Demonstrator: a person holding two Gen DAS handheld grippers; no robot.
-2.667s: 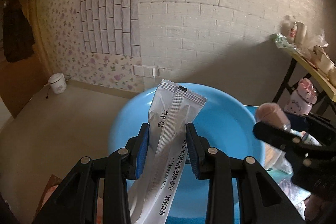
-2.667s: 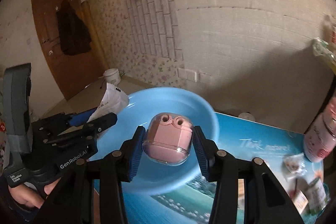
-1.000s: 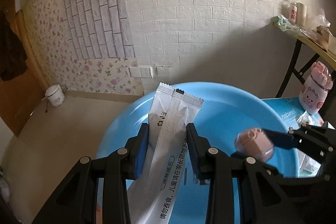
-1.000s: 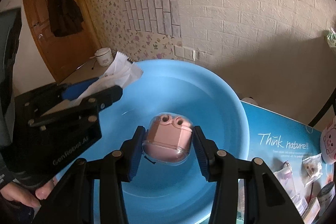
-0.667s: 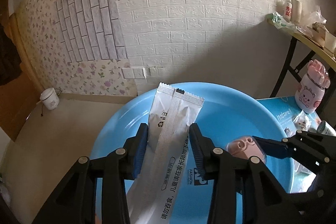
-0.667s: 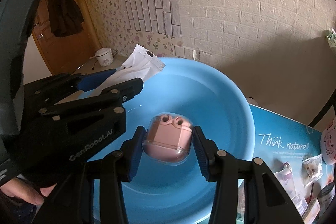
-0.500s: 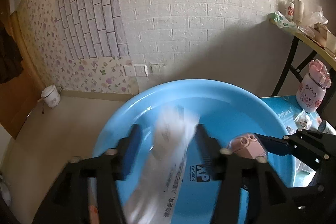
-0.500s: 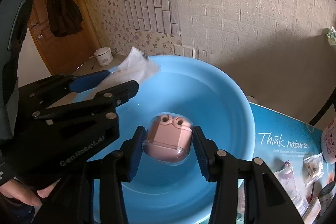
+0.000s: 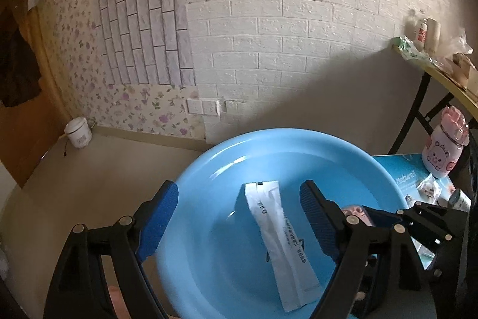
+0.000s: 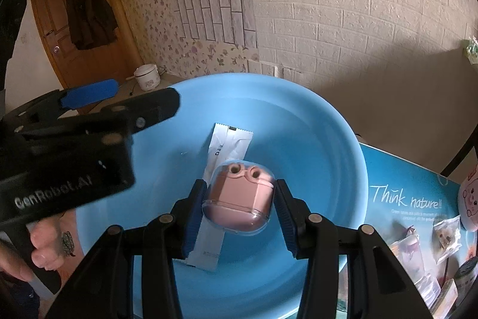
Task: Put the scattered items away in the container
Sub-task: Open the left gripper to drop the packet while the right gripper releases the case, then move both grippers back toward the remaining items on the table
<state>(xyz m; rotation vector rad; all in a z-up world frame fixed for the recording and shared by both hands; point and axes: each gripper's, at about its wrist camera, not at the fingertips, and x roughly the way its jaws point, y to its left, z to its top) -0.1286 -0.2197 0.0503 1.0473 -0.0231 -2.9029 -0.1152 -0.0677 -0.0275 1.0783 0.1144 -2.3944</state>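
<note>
On the left, our left gripper point(image 9: 239, 210) hangs over the blue basin point(image 9: 227, 151) with its jaws opening and nothing pressed between the blue pads. The white sachet point(image 9: 279, 238) lies flat on the basin floor below them, running from the far middle toward the near right. That piece looks delivered, so we would judge this hand free to lift clear, rising first so a finger does not catch the sachet's near end.

To the right, our right gripper point(image 10: 239, 211) is clamped on the pink earbud case point(image 10: 239, 202), which sits in a clear shell and is held above the basin's middle, over the sachet. The step in hand, as we read it, is letting this case go. We would lower it close to the basin floor before opening, since a hard, rounded shell may bounce or skid on smooth plastic.

Farther right, on the blue mat point(image 10: 403, 199), small packets point(image 10: 445, 235) lie scattered beside a pink bottle point(image 9: 443, 151); these seem to be left to gather.
</note>
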